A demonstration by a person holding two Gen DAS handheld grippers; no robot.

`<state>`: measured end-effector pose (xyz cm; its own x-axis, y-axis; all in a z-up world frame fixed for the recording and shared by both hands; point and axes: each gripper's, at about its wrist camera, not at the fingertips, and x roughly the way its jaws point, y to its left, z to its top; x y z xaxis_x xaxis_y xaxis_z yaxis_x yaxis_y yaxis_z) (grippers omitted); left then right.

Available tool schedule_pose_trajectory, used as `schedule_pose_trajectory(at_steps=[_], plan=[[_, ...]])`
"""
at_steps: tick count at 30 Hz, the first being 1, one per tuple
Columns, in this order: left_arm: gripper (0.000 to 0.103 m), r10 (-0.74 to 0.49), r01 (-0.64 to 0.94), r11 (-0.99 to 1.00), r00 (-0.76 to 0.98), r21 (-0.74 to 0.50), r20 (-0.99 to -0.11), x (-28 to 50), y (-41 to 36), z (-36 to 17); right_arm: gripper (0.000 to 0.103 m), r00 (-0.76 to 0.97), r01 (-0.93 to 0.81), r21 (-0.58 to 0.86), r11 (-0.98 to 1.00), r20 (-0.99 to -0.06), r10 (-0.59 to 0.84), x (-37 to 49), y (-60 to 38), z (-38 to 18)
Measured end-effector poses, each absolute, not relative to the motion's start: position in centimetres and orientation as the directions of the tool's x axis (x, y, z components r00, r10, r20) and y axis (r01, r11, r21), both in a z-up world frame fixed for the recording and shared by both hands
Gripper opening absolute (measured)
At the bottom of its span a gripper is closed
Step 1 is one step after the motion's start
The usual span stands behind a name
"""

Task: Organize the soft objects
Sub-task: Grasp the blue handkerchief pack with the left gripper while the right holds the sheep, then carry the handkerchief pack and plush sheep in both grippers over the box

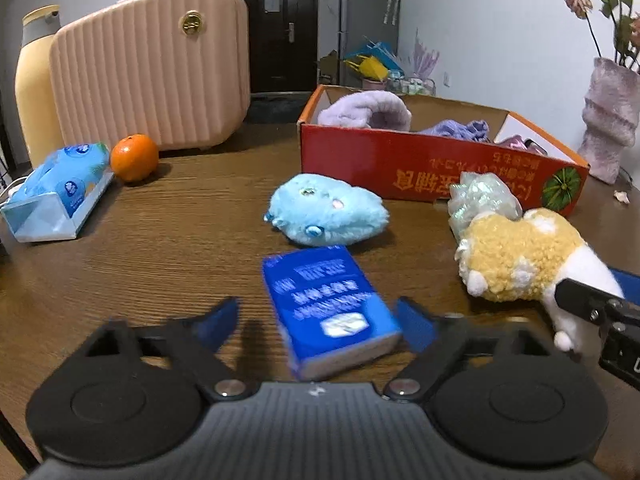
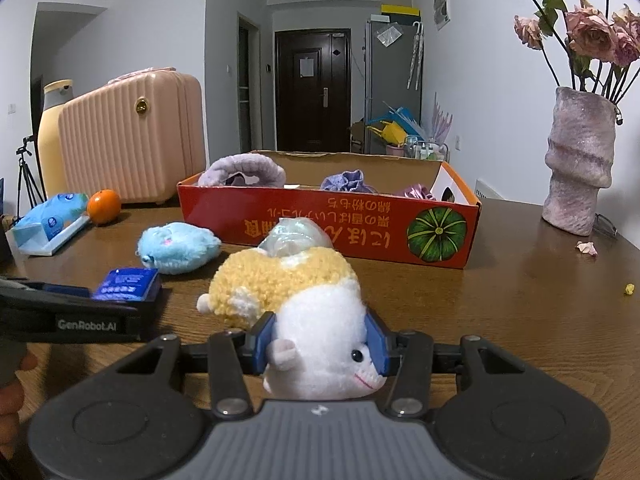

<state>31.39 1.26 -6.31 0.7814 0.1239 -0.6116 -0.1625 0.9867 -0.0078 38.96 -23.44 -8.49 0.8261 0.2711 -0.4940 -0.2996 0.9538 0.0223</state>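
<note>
My left gripper (image 1: 320, 320) is open around a blue tissue pack (image 1: 330, 310) that lies on the wooden table; the jaws do not touch it. My right gripper (image 2: 320, 340) is shut on a yellow and white plush hamster (image 2: 304, 312), seen at the right in the left wrist view (image 1: 528, 260). A light blue plush (image 1: 326, 216) lies ahead of the pack (image 2: 176, 246). An iridescent soft bag (image 1: 480, 198) rests against the red cardboard box (image 1: 400, 168), which holds a purple headband (image 1: 366, 110) and purple cloth items (image 2: 346, 182).
A pink suitcase (image 1: 152, 68) and a yellow bottle (image 1: 34, 80) stand at the back left. An orange (image 1: 134, 158) and a blue tissue box (image 1: 60, 188) lie at the left. A vase with flowers (image 2: 580, 160) stands at the right.
</note>
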Motion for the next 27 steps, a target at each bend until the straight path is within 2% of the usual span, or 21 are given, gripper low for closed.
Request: schedule_pose_trajectory(at_steps=[5,10,12,14,17,27], plan=[[0.055,0.105,-0.150,0.989,0.780,-0.020,-0.616,31.2,1.4,-6.4,0.049,0.816,-0.303,0.033,0.952,-0.507,0.278,39.2,-23.5,-8.6],[0.054,0.105,-0.150,0.988,0.802,-0.029,-0.588,29.6,1.6,-5.8,0.066,0.791,-0.315,0.036,0.949,-0.543,0.283,39.8,-23.2,-9.1],[0.054,0.103,-0.147,0.989,0.813,-0.030,-0.573,29.2,1.5,-5.5,0.067,0.783,-0.324,0.036,0.945,-0.550,0.290,40.1,-23.0,-9.2],[0.053,0.095,-0.140,0.989,0.821,-0.037,-0.563,29.1,1.5,-5.3,0.066,0.774,-0.323,0.046,0.945,-0.561,0.292,40.5,-23.0,-9.3],[0.053,0.080,-0.129,0.990,0.827,-0.049,-0.556,29.0,1.5,-5.1,0.050,0.767,-0.309,0.057,0.949,-0.576,0.284,41.1,-23.1,-9.5],[0.053,0.087,-0.125,0.991,0.860,-0.042,-0.503,28.0,1.2,-4.4,0.047,0.847,-0.267,0.038,0.963,-0.467,0.253,39.3,-24.0,-8.2]])
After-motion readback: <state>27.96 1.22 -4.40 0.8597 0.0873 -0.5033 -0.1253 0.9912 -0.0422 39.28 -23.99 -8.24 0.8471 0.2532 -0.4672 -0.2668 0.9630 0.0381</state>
